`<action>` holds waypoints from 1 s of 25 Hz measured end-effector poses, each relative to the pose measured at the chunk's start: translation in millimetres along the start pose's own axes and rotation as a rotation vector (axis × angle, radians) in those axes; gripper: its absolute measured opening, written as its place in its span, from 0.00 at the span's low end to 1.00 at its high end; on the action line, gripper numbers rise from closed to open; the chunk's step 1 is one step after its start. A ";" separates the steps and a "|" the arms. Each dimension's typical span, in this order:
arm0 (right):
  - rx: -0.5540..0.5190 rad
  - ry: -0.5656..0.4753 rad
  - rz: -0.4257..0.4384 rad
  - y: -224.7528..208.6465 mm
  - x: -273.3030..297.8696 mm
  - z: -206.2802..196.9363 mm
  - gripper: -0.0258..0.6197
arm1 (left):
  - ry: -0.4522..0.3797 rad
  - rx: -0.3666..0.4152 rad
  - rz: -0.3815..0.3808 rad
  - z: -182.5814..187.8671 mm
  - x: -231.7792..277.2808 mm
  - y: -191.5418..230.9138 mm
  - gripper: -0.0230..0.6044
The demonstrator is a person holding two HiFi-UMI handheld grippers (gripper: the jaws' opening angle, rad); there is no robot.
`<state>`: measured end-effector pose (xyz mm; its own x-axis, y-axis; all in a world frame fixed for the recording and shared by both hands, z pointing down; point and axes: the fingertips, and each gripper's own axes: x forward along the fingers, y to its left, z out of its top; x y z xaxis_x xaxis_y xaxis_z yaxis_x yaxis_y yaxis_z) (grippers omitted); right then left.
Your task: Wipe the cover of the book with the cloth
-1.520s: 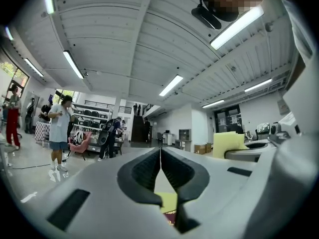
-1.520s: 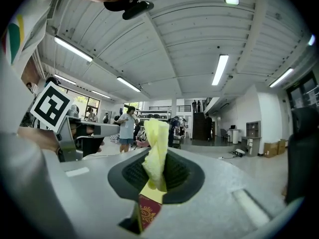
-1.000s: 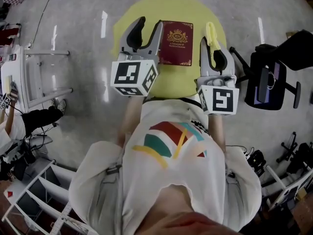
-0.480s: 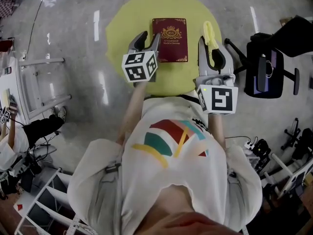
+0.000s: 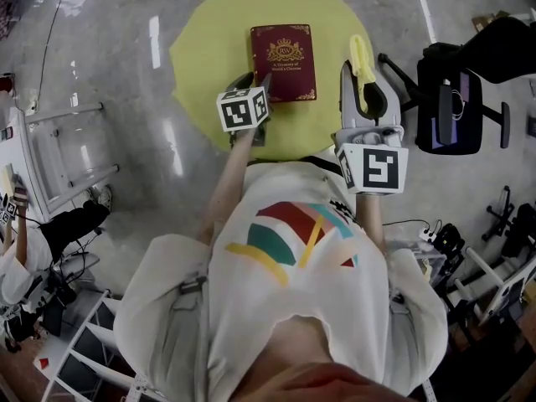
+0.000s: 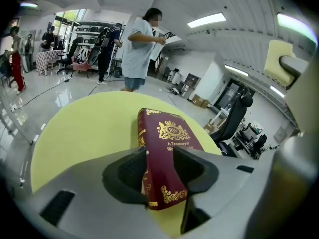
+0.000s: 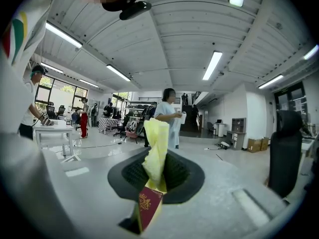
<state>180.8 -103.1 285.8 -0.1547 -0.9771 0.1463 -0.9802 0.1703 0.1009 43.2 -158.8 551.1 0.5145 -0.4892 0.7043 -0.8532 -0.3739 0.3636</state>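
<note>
A maroon book (image 5: 283,61) with gold print lies flat on the round yellow table (image 5: 201,48). My left gripper (image 5: 258,82) is at the book's near left corner. In the left gripper view the book (image 6: 172,133) runs between the jaws, and my left gripper (image 6: 159,163) is shut on its near end, one pad at the spine and one on the cover. My right gripper (image 5: 362,78) hovers right of the book, apart from it, shut on a yellow cloth (image 5: 360,57). In the right gripper view the cloth (image 7: 155,143) sticks up from my right gripper (image 7: 157,171).
A black office chair (image 5: 452,107) stands right of the table. White table frames (image 5: 50,141) are on the left and white shelving (image 5: 84,342) at the lower left. A person (image 6: 142,44) stands beyond the table; others are farther back.
My left gripper has moved forward and down to the book's near left corner, and its wide-open jaws have closed on it. My right gripper has kept the cloth and barely moved.
</note>
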 end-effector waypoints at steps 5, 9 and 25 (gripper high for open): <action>0.001 0.009 0.005 -0.6 1.3 -3.3 0.09 | 0.073 0.019 0.027 -23.1 9.5 4.4 0.31; 0.005 0.022 0.019 3.7 1.1 -7.9 0.09 | 0.084 -0.085 -0.019 -34.2 15.0 7.3 0.31; -0.237 0.142 0.054 -4.1 49.7 -40.1 0.09 | 0.078 -0.062 -0.016 -31.0 14.8 5.5 0.31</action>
<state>182.1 -147.3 332.1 -0.1705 -0.9410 0.2923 -0.9123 0.2628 0.3142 43.5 -143.7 582.4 0.5216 -0.4200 0.7427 -0.8501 -0.3300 0.4104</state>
